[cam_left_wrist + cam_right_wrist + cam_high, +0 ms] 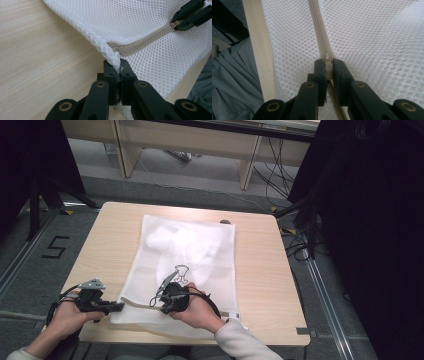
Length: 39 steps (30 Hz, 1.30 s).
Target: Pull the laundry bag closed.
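Note:
A white mesh laundry bag (190, 255) lies flat on the wooden table (115, 235), with a white garment (182, 240) inside it. Its cream zipper (145, 41) runs along the near edge. My left gripper (120, 306) is shut on the bag's near left corner (113, 56), with mesh pinched between its jaws (117, 71). My right gripper (159, 306) is a short way to the right along the same edge. It is shut on the zipper pull (327, 62), which sits between its pads. In the left gripper view the right gripper (176, 23) pinches the zipper's end.
A small dark object (226, 222) sits at the table's far edge. Wooden desk legs (125, 150) and loose cables (280, 180) lie beyond. Black curtains (370, 220) hang at the right, and a tripod's legs (45, 190) stand at the left. The person's grey clothing (234, 82) is close to the near edge.

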Each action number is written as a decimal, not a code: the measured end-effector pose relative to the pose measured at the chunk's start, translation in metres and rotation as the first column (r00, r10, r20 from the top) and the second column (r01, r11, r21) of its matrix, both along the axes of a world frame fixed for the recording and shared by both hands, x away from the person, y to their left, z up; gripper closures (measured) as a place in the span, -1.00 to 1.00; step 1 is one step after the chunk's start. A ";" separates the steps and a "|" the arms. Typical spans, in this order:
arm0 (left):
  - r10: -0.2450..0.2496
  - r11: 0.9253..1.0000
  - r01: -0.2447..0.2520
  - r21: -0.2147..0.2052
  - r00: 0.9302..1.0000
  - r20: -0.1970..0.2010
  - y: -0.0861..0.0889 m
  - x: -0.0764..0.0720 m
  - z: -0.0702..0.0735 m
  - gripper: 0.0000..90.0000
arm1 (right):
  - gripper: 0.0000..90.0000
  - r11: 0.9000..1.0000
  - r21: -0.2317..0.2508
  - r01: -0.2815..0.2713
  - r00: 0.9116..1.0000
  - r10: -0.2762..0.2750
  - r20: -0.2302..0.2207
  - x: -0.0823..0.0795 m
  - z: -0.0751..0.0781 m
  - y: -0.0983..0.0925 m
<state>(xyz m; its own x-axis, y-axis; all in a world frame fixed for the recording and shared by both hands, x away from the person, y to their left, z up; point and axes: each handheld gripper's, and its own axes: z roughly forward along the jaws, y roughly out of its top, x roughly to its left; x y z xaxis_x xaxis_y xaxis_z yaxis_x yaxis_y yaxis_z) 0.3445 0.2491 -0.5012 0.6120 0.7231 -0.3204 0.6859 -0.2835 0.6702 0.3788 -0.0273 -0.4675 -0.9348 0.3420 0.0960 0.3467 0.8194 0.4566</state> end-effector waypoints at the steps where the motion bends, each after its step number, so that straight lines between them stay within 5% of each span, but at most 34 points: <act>1: 0.000 1.000 0.000 0.000 1.000 0.000 0.000 0.000 0.000 0.91 | 0.83 1.000 -0.004 0.000 1.000 0.000 0.001 0.000 0.000 0.000; 28: 0.002 1.000 -0.002 0.000 1.000 -0.007 0.000 0.000 0.000 0.91 | 0.83 1.000 -0.019 -0.015 0.999 0.016 0.033 0.000 0.001 -0.007; 31: 0.003 1.000 -0.003 0.002 1.000 -0.007 0.000 0.000 0.000 0.91 | 0.83 1.000 -0.009 -0.005 1.000 0.005 0.004 -0.001 0.003 -0.008; 39: 0.004 1.000 -0.004 0.002 1.000 -0.008 0.001 0.000 0.000 0.91 | 0.83 1.000 -0.008 -0.004 1.000 0.004 0.011 -0.001 0.004 -0.010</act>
